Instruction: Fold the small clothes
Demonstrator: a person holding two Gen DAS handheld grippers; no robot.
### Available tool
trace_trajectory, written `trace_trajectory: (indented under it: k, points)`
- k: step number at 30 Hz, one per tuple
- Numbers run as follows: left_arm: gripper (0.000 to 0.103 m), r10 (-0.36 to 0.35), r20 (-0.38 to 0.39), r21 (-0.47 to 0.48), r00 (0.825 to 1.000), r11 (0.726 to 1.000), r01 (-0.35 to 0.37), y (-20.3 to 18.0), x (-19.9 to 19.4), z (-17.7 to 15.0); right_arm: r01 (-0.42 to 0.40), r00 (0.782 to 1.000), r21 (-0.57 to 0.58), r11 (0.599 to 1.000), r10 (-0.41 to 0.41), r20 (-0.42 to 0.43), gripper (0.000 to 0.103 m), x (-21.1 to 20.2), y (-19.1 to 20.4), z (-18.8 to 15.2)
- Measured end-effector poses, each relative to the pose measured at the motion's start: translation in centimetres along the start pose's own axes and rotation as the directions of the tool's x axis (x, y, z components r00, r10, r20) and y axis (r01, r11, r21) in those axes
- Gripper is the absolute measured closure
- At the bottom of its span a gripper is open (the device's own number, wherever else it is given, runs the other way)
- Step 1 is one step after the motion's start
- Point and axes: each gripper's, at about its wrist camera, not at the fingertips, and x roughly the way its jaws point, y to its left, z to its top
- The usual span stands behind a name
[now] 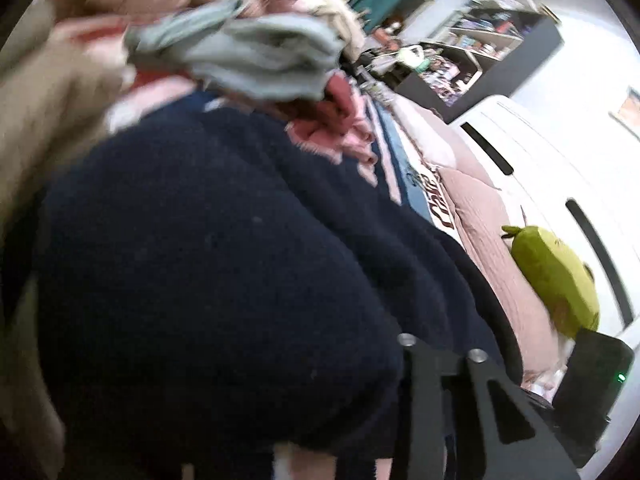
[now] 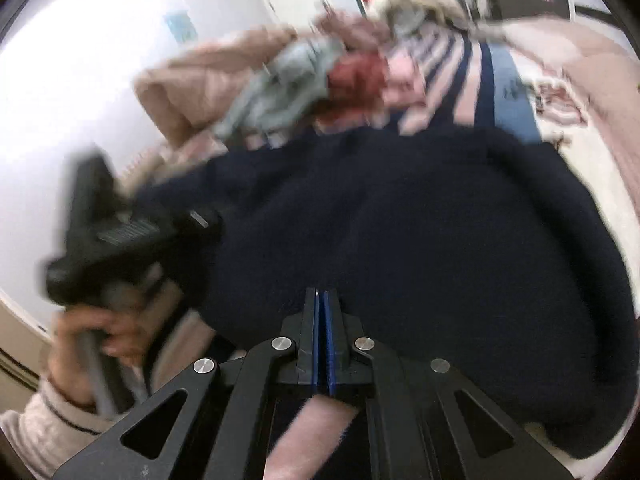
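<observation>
- A dark navy fuzzy knit garment fills the middle and lower part of both my views, lying bunched on a bed with a striped navy, pink and blue cover.
- In my right wrist view, my right gripper sits at the bottom centre. Its jaws are pressed together with only a thin slit between the blue pads, at the near edge of the navy knit. Navy and pale pink cloth lies below the linkage, so I judge the jaws are clamped on the garment's hem, though the pinch itself is hard to make out.
- My left gripper appears at the left of that view, blurred, its tip at the garment's left edge, with my left hand on the handle below it.
- In the left wrist view the navy cloth bulges over most of the frame and hides the left jaws; only black linkage shows at lower right, so I cannot tell how far open they are.
- As for progress, I judge the fold is at an early stage: the knit looks rumpled and rounded, with no flat, squared shape.
- Beyond it, towards the top of both frames, is a loose heap of unfolded clothes: a crumpled grey-green soft piece, a dark red one, pink and beige ones. These seem left to do.
- A green plush toy lies at the right of the left view, by a mauve ribbed blanket.
</observation>
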Motion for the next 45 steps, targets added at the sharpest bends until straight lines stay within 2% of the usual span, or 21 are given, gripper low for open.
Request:
trace_trajectory:
  k: [4, 6, 8, 9, 11, 13, 14, 18, 21, 23, 24, 26, 29, 31, 33, 35, 36, 38, 39, 42, 45]
  points:
    - [0.077, -0.005, 0.037, 0.141, 0.999, 0.990, 0.000, -3.9, -1.4, 1.0, -0.013, 1.000, 0.020, 1.000, 0.013, 0.021, 0.103, 0.1, -0.1, -0.4]
    - [0.078, -0.006, 0.054, 0.237, 0.999, 0.971, -0.007, -6.7, -1.9, 1.5, -0.036, 0.999, 0.045, 0.998, 0.035, 0.036, 0.103, -0.8, -0.6, -0.3]
    - [0.078, -0.016, 0.067, 0.330, 0.998, 0.944, -0.007, -9.9, -2.1, 1.9, -0.056, 0.995, 0.076, 0.996, 0.050, 0.087, 0.089, -3.1, -1.7, -0.2]
    - [0.078, -0.020, 0.067, 0.362, 0.998, 0.932, -0.006, -11.0, -2.1, 2.0, -0.046, 0.991, 0.086, 0.995, 0.034, 0.126, 0.078, -4.7, -2.4, -0.2]
    - [0.078, -0.021, 0.061, 0.456, 0.998, 0.890, -0.009, -14.3, -1.8, 2.0, 0.013, 0.978, 0.105, 0.994, -0.035, 0.205, 0.073, -8.4, -3.9, -0.3]
    - [0.078, -0.010, 0.046, 0.558, 0.999, 0.830, -0.018, -17.9, -0.7, 1.5, 0.052, 0.960, 0.137, 0.989, -0.088, 0.266, 0.073, -12.0, -5.7, -0.7]
    - [0.078, -0.012, 0.019, 0.602, 1.000, 0.799, -0.002, -19.9, 0.2, 0.7, 0.049, 0.953, 0.156, 0.987, -0.093, 0.289, 0.072, -13.6, -6.7, -1.1]
    - [0.078, -0.016, -0.091, 0.694, 0.996, 0.716, 0.076, -25.2, 4.1, -2.6, 0.083, 0.927, 0.217, 0.973, -0.156, 0.342, 0.072, -18.6, -9.6, -2.9]
    - [0.078, 0.033, -0.215, 0.727, 0.976, 0.673, 0.137, -27.4, 8.0, -5.4, 0.110, 0.915, 0.252, 0.961, -0.197, 0.352, 0.070, -20.5, -11.0, -4.3]
    - [0.069, 0.081, -0.277, 0.733, 0.957, 0.662, 0.156, -27.5, 9.9, -7.0, 0.108, 0.916, 0.269, 0.957, -0.201, 0.348, 0.067, -20.8, -11.6, -4.9]
    - [0.066, 0.087, -0.276, 0.745, 0.957, 0.648, 0.156, -27.4, 10.2, -7.7, 0.110, 0.917, 0.274, 0.955, -0.204, 0.344, 0.065, -20.9, -11.8, -5.2]
    - [0.042, 0.059, -0.274, 0.753, 0.960, 0.634, 0.176, -27.5, 9.5, -8.2, 0.116, 0.920, 0.274, 0.955, -0.207, 0.333, 0.065, -20.9, -12.3, -5.4]
    - [0.027, -0.005, -0.330, 0.692, 0.944, 0.679, 0.245, -26.6, 7.1, -7.2, 0.101, 0.921, 0.272, 0.957, -0.193, 0.338, 0.063, -21.2, -12.4, -5.2]
    - [0.027, -0.084, -0.360, 0.646, 0.929, 0.697, 0.313, -25.3, 4.3, -6.4, 0.084, 0.917, 0.254, 0.964, -0.174, 0.358, 0.060, -21.1, -12.1, -4.1]
    - [0.026, -0.148, -0.352, 0.593, 0.924, 0.729, 0.342, -23.9, 1.5, -6.1, 0.063, 0.920, 0.204, 0.977, -0.136, 0.367, 0.060, -20.8, -10.9, -3.0]
    - [0.023, -0.156, -0.317, 0.555, 0.935, 0.770, 0.316, -22.3, -0.4, -5.3, 0.044, 0.924, 0.147, 0.988, -0.096, 0.371, 0.060, -20.4, -9.6, -2.3]
    - [0.023, -0.138, -0.288, 0.543, 0.948, 0.792, 0.280, -21.2, -1.2, -4.8, 0.030, 0.928, 0.112, 0.993, -0.070, 0.367, 0.064, -19.6, -8.6, -1.4]
    - [0.022, -0.103, -0.240, 0.543, 0.965, 0.810, 0.222, -19.6, -2.1, -4.0, 0.031, 0.938, 0.081, 0.996, -0.057, 0.342, 0.078, -18.2, -7.4, -0.4]
    - [0.022, -0.087, -0.226, 0.538, 0.970, 0.819, 0.199, -18.9, -2.0, -3.7, 0.052, 0.945, 0.077, 0.996, -0.074, 0.318, 0.094, -17.2, -7.0, 0.1]
    - [0.022, -0.077, -0.217, 0.469, 0.973, 0.866, 0.173, -16.6, -1.4, -2.7, 0.140, 0.964, 0.118, 0.983, -0.163, 0.211, 0.097, -14.1, -8.3, 0.5]
    - [0.020, -0.135, -0.240, 0.390, 0.961, 0.893, 0.223, -14.8, -0.3, -2.2, 0.212, 0.966, 0.147, 0.966, -0.230, 0.114, 0.099, -12.4, -10.5, -1.6]
